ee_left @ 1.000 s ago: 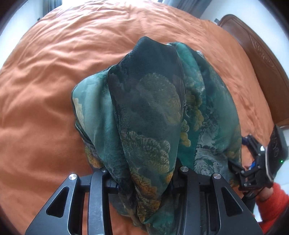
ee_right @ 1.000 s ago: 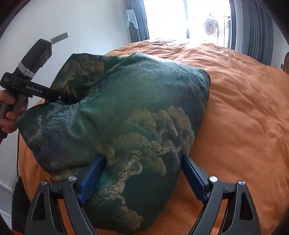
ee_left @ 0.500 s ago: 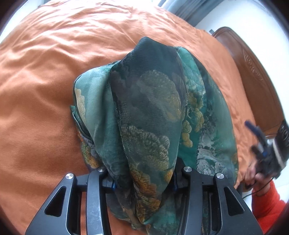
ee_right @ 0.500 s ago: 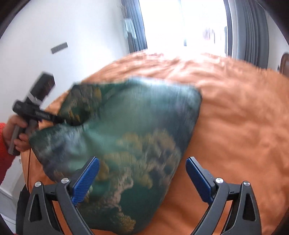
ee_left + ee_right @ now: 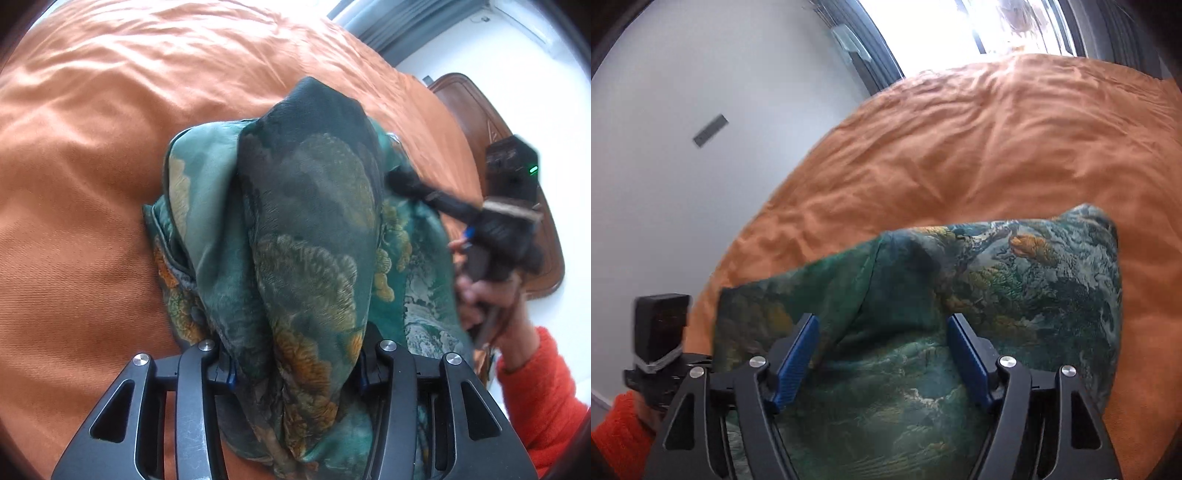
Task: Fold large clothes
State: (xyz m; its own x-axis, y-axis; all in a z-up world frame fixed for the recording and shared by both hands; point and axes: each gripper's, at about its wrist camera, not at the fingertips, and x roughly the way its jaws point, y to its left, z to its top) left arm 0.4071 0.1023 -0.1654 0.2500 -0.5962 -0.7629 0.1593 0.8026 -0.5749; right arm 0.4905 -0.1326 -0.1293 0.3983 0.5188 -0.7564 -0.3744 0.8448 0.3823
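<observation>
Green garment [image 5: 306, 236], one, bunched in left gripper [image 5: 295, 369] jaws, orange bed [image 5: 92, 203]

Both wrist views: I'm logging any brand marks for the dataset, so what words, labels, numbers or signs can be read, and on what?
No legible text in either view.
Right gripper, seen from the left wrist view: motion-blurred, any marking unreadable; only a green light shows on its camera block.
Left gripper's camera block: dark, no lettering visible.
Grey plate on the wall: blank or too small to tell.
Green patterned garment: pattern only, no words.
</observation>
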